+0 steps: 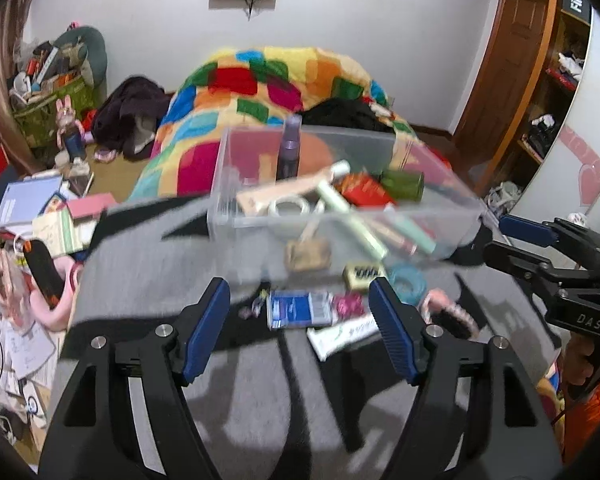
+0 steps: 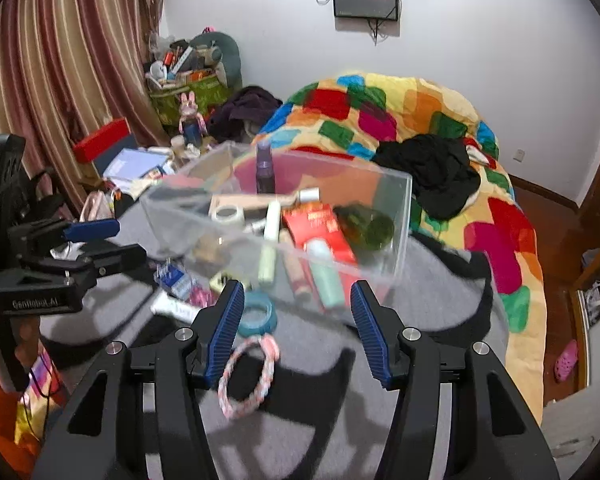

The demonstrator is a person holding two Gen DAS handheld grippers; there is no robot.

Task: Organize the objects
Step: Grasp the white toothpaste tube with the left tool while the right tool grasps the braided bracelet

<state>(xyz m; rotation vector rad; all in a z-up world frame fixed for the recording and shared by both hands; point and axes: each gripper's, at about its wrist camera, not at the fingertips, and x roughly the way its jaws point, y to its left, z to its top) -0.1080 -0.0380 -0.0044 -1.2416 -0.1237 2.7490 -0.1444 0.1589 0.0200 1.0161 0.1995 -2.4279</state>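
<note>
A clear plastic box [image 1: 236,216] [image 2: 400,216] sits on a grey and black blanket [image 1: 148,248] [image 2: 440,292]. It holds a purple bottle [image 1: 289,148] [image 2: 265,172], a tape roll [image 1: 288,206] [image 2: 228,214], a red carton [image 1: 364,190] [image 2: 320,228], a green jar [image 1: 404,185] [image 2: 370,226] and pale tubes. In front of it lie a blue packet [image 1: 296,309] [image 2: 172,276], a white tube [image 1: 340,336] [image 2: 172,308], a teal ring [image 1: 410,282] [image 2: 256,314] and a pink rope ring [image 2: 248,376]. My left gripper [image 1: 300,312] is open above the blue packet. My right gripper [image 2: 298,312] is open at the box's near wall.
A patchwork quilt [image 1: 268,80] [image 2: 412,104] with black clothes [image 2: 436,172] lies behind the box. Books and clutter [image 1: 40,208] [image 2: 136,168] fill the floor at the left. A striped curtain [image 2: 60,60] hangs at the left. A wooden door [image 1: 512,40] stands at the right.
</note>
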